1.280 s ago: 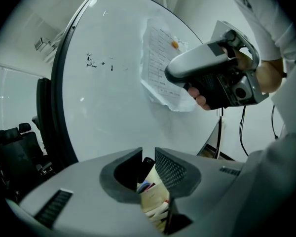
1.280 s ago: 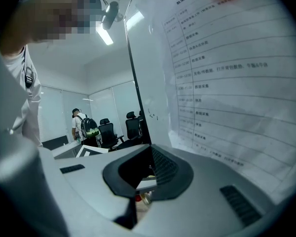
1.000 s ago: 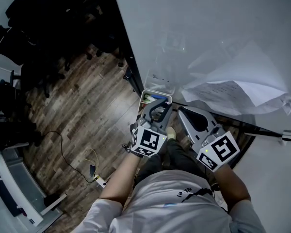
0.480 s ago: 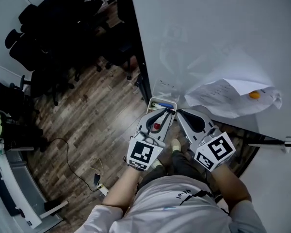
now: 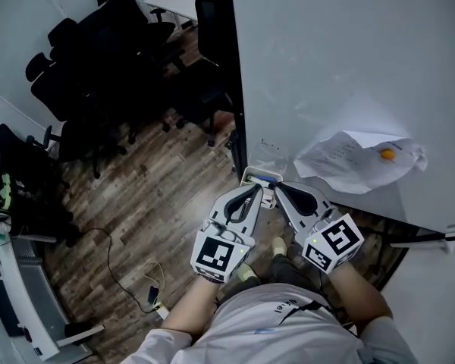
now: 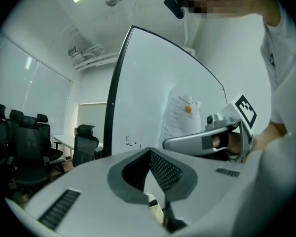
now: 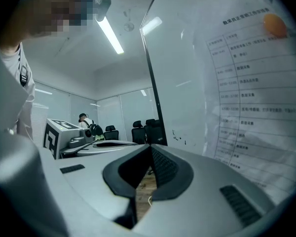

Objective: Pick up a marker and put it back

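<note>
A small white marker tray (image 5: 252,174) hangs at the whiteboard's (image 5: 349,67) lower left corner, with a blue marker (image 5: 267,179) lying in it. My left gripper (image 5: 255,190) sits just on the near side of the tray. Its jaws have just been closing and now meet at the tips (image 6: 149,150) with nothing pinched there. A pale, dark-ended thing (image 6: 153,204) shows low in the gap, and I cannot tell what it is. My right gripper (image 5: 277,187) is beside the left. Its tips (image 7: 151,147) also meet, and only wooden floor shows below them.
A printed sheet (image 5: 356,161) is pinned to the board by an orange magnet (image 5: 386,155). Black office chairs (image 5: 98,59) crowd the far left around a table. A cable (image 5: 129,279) trails over the wood floor. The board's stand foot (image 5: 417,241) reaches out at the right.
The left gripper has come off the tray, where its open jaws framed a red marker, and has shut. Both grippers have risen and now sit side by side.
</note>
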Demonstrator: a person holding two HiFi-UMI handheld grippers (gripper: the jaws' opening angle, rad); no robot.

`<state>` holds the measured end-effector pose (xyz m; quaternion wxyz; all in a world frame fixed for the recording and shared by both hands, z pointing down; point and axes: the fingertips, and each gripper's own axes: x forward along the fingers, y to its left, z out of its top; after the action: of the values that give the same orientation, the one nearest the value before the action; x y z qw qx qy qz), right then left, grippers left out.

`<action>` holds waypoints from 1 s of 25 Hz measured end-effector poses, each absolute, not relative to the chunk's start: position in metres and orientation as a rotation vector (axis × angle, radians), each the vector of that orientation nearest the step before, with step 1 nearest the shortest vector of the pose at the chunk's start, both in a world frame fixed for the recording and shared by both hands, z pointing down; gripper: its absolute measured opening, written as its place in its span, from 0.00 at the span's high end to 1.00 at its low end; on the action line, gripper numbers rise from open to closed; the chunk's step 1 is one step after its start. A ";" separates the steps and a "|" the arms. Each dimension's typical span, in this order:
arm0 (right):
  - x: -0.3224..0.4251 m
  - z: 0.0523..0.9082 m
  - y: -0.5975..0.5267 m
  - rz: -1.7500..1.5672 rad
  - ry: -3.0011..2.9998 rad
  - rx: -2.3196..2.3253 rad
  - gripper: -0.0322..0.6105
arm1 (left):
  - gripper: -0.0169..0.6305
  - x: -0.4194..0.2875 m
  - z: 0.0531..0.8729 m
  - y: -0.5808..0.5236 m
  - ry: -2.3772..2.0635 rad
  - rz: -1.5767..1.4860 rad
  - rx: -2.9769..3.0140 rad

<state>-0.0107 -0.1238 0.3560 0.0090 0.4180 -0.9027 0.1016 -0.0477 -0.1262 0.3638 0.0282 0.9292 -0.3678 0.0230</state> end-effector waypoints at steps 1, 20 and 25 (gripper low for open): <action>-0.012 0.354 -0.123 0.316 -2.824 1.301 0.93 | 0.96 -0.050 0.361 -0.125 -1.141 0.061 2.859; -0.032 0.349 -0.114 0.321 -2.837 1.206 0.93 | 0.96 -0.071 0.343 -0.118 -1.236 -0.025 2.788; -0.034 0.348 -0.112 0.300 -2.829 1.198 0.93 | 0.96 -0.072 0.344 -0.117 -1.247 -0.030 2.785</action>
<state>-0.0342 -0.1122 0.3479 0.0277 0.3879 -0.9162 0.0971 -0.0722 -0.1169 0.3444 0.0450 0.9117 -0.4082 -0.0097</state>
